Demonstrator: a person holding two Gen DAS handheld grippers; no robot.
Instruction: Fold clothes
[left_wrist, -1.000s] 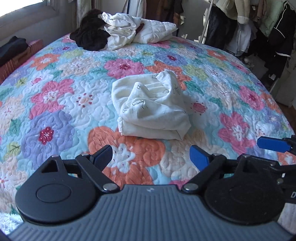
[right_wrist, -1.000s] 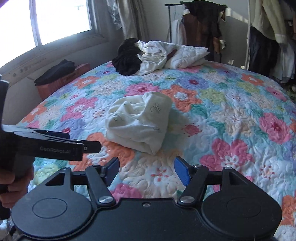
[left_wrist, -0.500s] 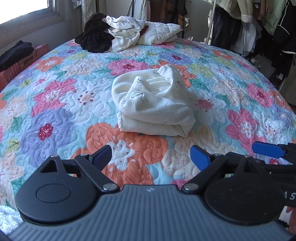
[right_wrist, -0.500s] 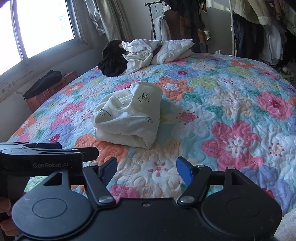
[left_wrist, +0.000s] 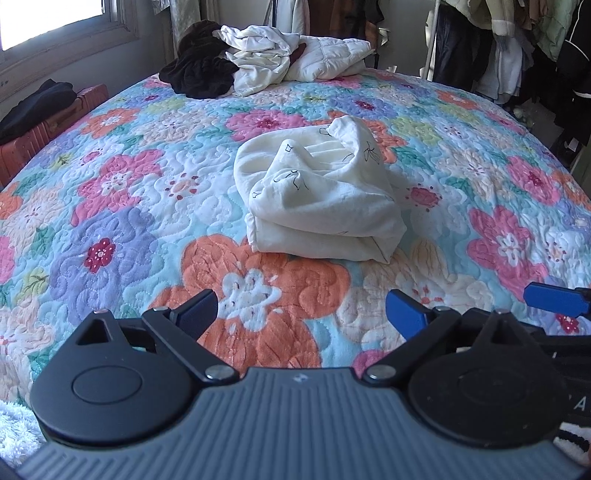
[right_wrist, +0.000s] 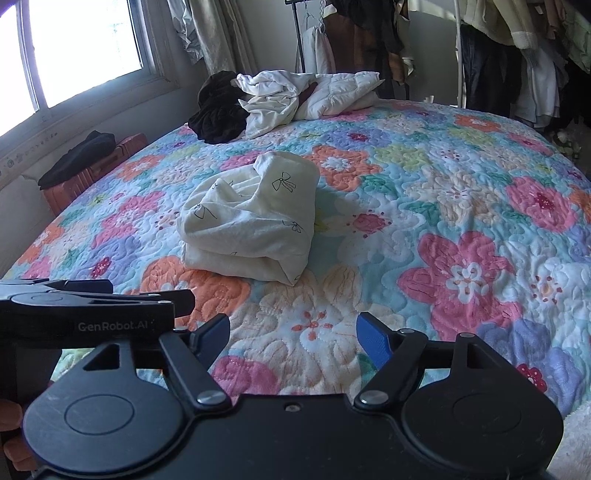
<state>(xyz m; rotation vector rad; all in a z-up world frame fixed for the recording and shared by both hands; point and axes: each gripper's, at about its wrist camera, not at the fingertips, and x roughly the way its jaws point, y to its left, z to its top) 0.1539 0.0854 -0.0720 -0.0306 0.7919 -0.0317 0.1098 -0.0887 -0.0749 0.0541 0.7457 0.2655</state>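
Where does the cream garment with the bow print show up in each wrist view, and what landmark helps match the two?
Left wrist view: the cream garment lies bundled on the floral quilt, at centre, just right of the midline.
Right wrist view: the same garment sits left of centre on the quilt.
Shared landmark: the pile of dark and white clothes at the far end of the bed, behind the garment in both views.
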